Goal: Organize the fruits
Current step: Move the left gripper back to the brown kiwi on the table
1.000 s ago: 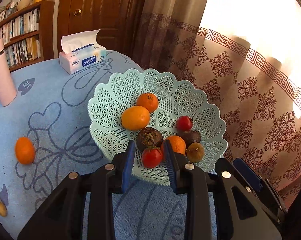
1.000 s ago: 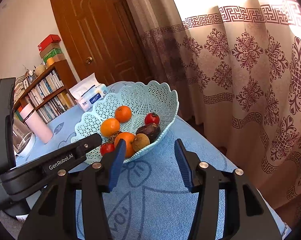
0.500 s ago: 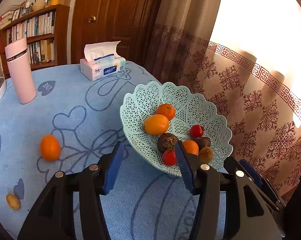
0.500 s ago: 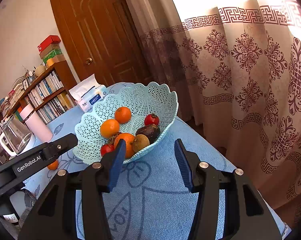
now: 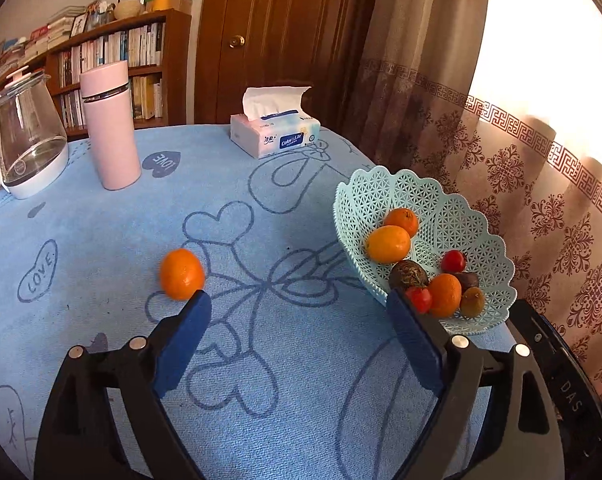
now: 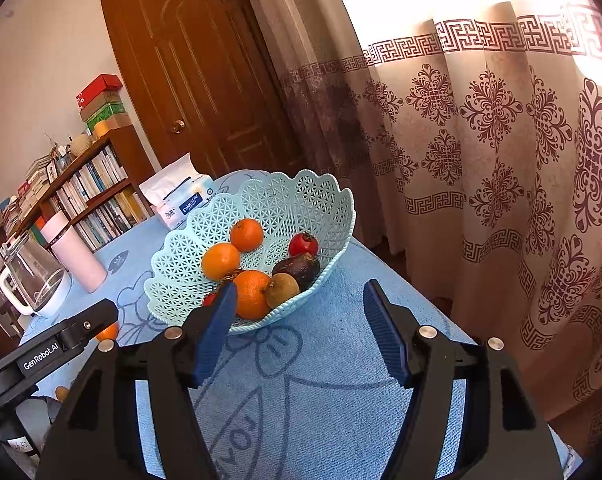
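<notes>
A mint lattice fruit basket (image 5: 401, 192) (image 6: 301, 196) stands near the table's right edge and holds several fruits: oranges, small red fruits and dark ones. A loose orange (image 5: 181, 274) lies on the blue cloth left of the basket, just beyond my left gripper's left fingertip. My left gripper (image 5: 299, 316) is open wide and empty, low over the cloth. My right gripper (image 6: 301, 308) is open and empty, just in front of the basket. The loose orange (image 6: 107, 332) peeks out behind the left gripper's body in the right wrist view.
A pink flask (image 5: 109, 124), a glass kettle (image 5: 25, 136) and a tissue box (image 5: 275, 136) stand at the far side of the table. A small yellowish fruit (image 6: 62, 393) lies by the table's near left. Curtains (image 6: 501, 160) hang close on the right.
My left gripper has opened wide, let go of the small red fruit in the basket, and swung left and back toward the loose orange. The right gripper has stayed still.
</notes>
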The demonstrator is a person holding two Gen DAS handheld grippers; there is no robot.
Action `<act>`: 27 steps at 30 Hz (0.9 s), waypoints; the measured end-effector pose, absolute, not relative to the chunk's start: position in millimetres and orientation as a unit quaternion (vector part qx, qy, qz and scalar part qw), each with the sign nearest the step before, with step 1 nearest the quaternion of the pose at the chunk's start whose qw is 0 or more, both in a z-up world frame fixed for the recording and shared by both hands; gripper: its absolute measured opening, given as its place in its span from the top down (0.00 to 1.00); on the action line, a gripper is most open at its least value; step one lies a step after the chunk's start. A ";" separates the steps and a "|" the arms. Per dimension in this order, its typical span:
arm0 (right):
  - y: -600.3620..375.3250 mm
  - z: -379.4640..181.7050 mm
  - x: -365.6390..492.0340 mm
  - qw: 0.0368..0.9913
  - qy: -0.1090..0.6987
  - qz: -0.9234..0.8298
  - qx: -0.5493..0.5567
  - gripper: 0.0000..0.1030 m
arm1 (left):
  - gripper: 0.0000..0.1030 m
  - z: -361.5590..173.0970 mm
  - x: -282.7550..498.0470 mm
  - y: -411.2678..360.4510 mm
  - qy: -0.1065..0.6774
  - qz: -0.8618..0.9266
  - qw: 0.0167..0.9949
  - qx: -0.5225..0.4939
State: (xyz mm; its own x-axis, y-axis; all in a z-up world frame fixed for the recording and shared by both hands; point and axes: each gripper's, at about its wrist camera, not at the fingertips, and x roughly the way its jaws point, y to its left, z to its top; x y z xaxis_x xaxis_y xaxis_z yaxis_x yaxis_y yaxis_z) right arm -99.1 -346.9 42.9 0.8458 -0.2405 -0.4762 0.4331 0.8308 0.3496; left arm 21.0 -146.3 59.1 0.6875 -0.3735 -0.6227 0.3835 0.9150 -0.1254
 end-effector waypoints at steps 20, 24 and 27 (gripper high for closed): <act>-345.2 43.4 -101.0 0.937 0.204 -0.167 0.230 0.18 | 0.11 52.4 9.4 -76.1 0.337 -0.121 0.934 -0.005; -342.3 44.5 -100.8 0.941 0.203 -0.141 0.233 0.17 | 0.08 51.2 4.8 -56.7 0.333 -0.096 0.938 -0.006; -341.6 43.8 -100.1 0.940 0.206 -0.134 0.238 0.17 | 0.08 49.9 2.0 -42.3 0.332 -0.079 0.940 -0.005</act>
